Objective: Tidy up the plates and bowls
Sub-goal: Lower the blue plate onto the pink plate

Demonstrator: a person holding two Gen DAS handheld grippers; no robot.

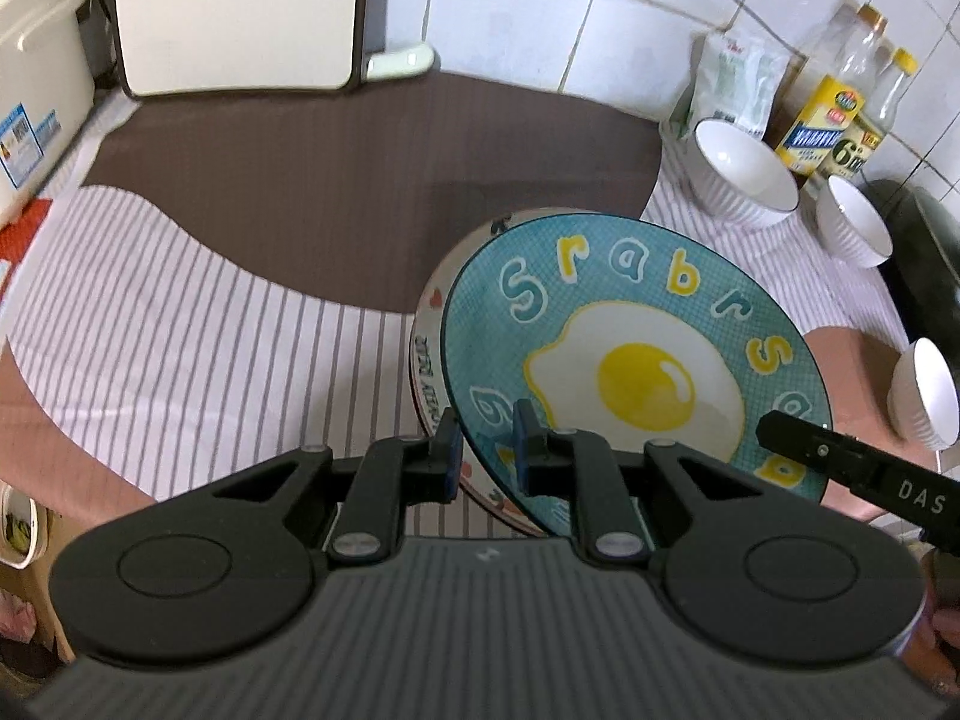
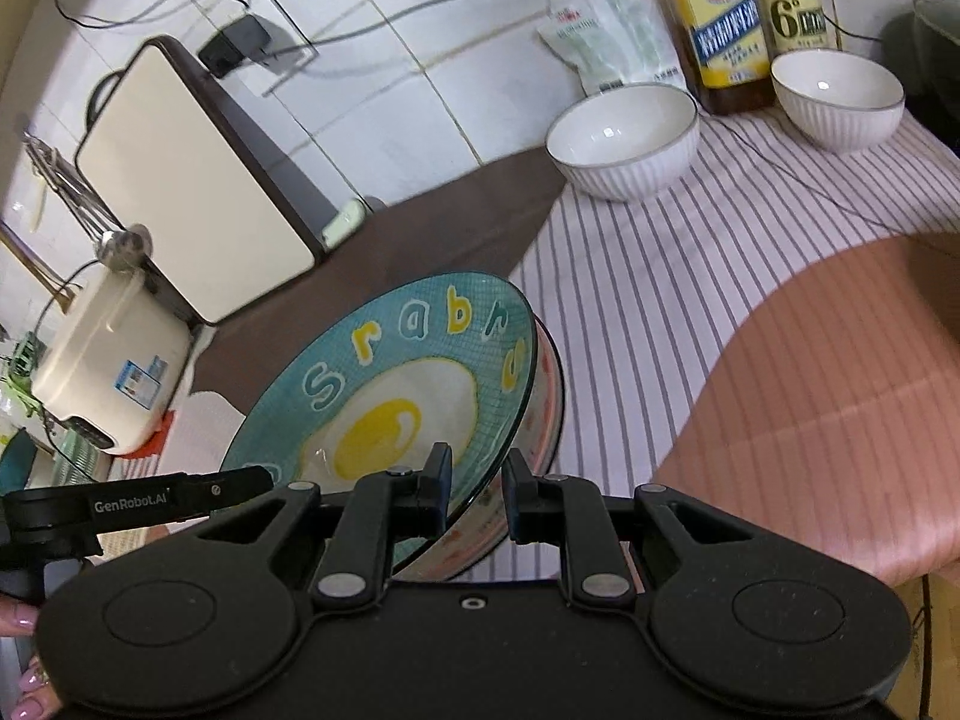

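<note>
The left gripper [image 1: 487,441] clamps the near rim of the tilted teal round plate with a fried-egg picture lettered "Srabr" [image 1: 636,360], leaning on a white patterned plate [image 1: 427,354] over the striped cloth [image 1: 180,324], while the right gripper [image 2: 475,483], beside "GenRobot.AI", straddles both rims, grip unclear

Tilted egg plate [image 2: 384,396] between hand-held gripper [image 2: 477,489] fingers
</note>
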